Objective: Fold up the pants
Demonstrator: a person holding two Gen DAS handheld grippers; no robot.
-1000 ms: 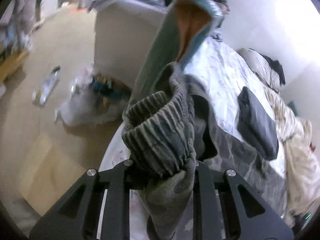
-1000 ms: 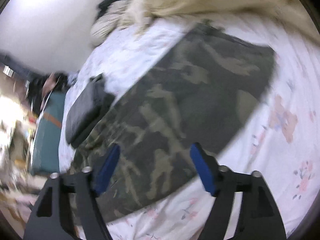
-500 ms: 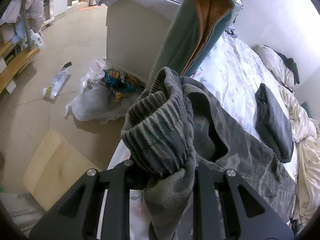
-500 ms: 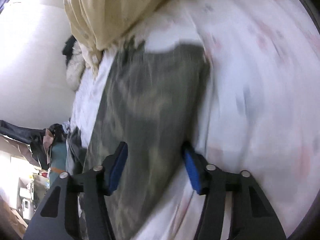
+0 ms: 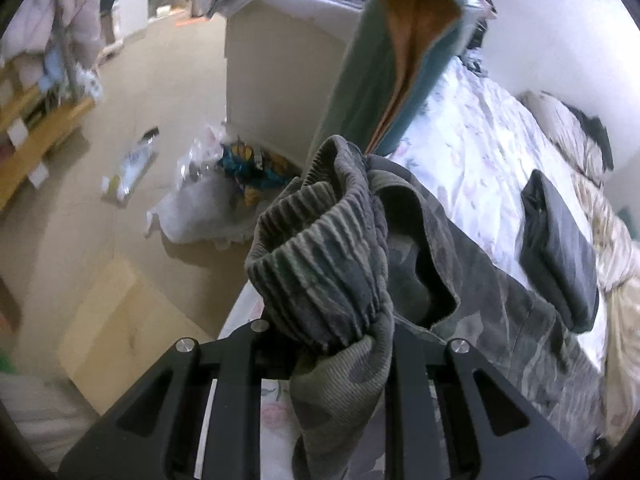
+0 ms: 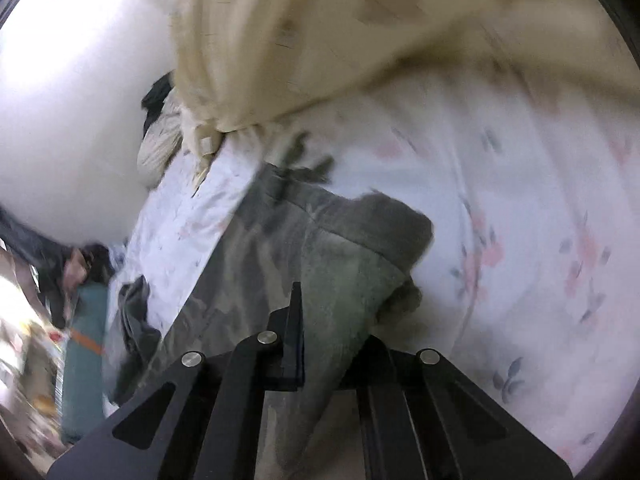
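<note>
Camouflage pants (image 5: 500, 320) lie stretched along a floral bed sheet (image 5: 480, 120). My left gripper (image 5: 324, 332) is shut on their bunched ribbed band (image 5: 320, 264), held up above the bed's edge. In the right wrist view the pants (image 6: 280, 248) run away to the left, and my right gripper (image 6: 334, 332) is shut on a pinched-up corner of the fabric at their other end, just over the sheet (image 6: 520, 220). The pads are hidden by cloth in both views.
A folded dark garment (image 5: 560, 248) lies on the bed beside the pants. A cream duvet (image 6: 340, 40) is heaped past the right gripper. A teal and orange roll (image 5: 400, 48) leans at the bed's end by a white cabinet (image 5: 280, 72). Litter bags (image 5: 224, 200) lie on the floor.
My right gripper swept along the pants to their far end and closed from wide open onto the fabric. The left gripper kept its hold and only tilted a little.
</note>
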